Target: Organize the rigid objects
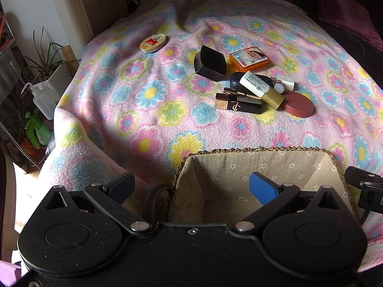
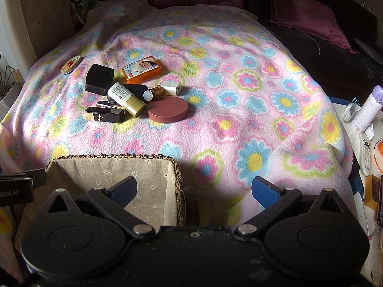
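A pile of small cosmetics lies on the flowered blanket: a black box (image 1: pixel 210 63) (image 2: pixel 99 78), an orange tin (image 1: pixel 248 58) (image 2: pixel 141 68), a cream tube with a gold cap (image 1: pixel 261 89) (image 2: pixel 126 99), a black-and-gold lipstick (image 1: pixel 238 102) (image 2: pixel 104 114), a round brown compact (image 1: pixel 298 104) (image 2: pixel 168 108) and a white plug (image 2: pixel 171 88). A round cream tin (image 1: pixel 153 43) (image 2: pixel 70 64) lies apart to the left. A cloth-lined woven basket (image 1: pixel 263 167) (image 2: pixel 115 167) sits near me, nothing visible inside. My left gripper (image 1: pixel 191 187) and right gripper (image 2: pixel 194 189) stand open and hold nothing.
The blanket (image 1: pixel 148 110) drapes over a sofa with purple cushions (image 2: pixel 308 12) at the back. Plants and spray bottles (image 1: pixel 38 129) stand on the floor at the left. A side table at the right carries a remote (image 2: pixel 365 153) and a white bottle (image 2: pixel 366 110).
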